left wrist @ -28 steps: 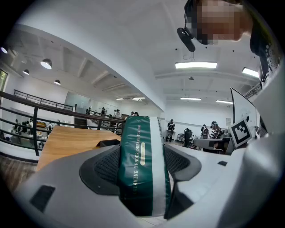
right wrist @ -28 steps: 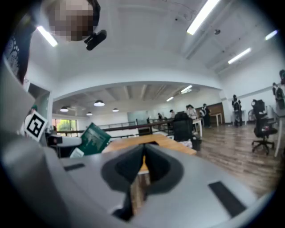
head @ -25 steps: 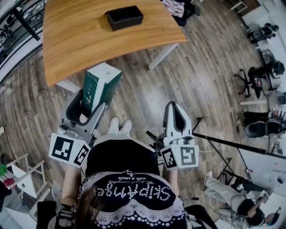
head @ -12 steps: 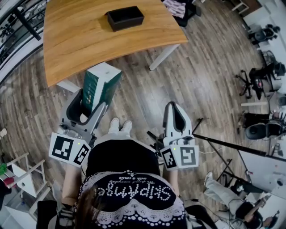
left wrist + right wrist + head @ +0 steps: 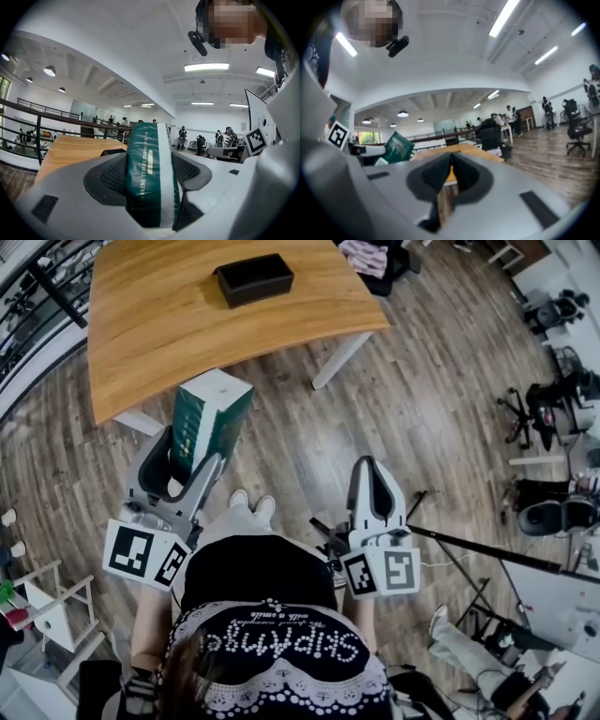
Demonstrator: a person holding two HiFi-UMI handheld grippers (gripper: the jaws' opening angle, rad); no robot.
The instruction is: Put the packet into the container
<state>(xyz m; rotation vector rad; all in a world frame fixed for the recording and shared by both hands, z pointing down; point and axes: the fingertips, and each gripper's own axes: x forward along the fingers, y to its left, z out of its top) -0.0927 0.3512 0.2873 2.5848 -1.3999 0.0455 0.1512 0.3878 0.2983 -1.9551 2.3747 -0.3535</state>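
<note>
Clamping the green packet (image 5: 149, 178) between its jaws, the left gripper (image 5: 192, 457) holds it short of the desk (image 5: 150, 334). The right gripper (image 5: 374, 488) is closed and empty. Far ahead on the desk sits the black container (image 5: 254, 278), its interior too dark to read.

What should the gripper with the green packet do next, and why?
Probably carry the packet forward over the table toward the black container. The left gripper is shut on the packet near the table's front edge, and the open-topped container sits far across it.
</note>
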